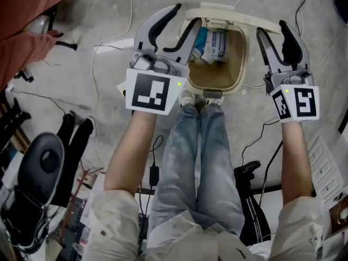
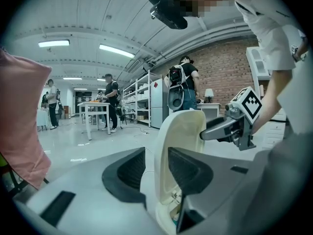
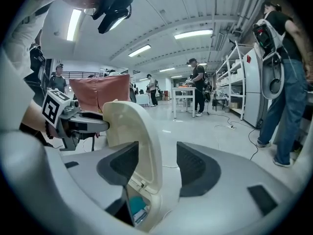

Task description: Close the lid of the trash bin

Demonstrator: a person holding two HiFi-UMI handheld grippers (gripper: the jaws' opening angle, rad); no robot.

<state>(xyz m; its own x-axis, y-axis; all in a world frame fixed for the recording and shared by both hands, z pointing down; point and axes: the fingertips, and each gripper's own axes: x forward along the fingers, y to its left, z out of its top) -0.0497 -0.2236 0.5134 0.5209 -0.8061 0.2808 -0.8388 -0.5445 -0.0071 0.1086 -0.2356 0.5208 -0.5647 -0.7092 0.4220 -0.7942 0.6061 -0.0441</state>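
While the lid (image 1: 234, 12) is standing straight up at the back of the trash bin (image 1: 242, 58), the left gripper (image 1: 188, 14) and right gripper (image 1: 272, 27) are sitting half open around its two side edges, not squeezing.

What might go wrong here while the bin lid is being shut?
1. The left gripper and right gripper only straddle the upright lid's side edges, unclamped; it may slip free and slam.
2. Packets lie near the hinge in the trash bin and might block the lid.
3. A shoe rests by the pedal; pressing it would hold the lid up.
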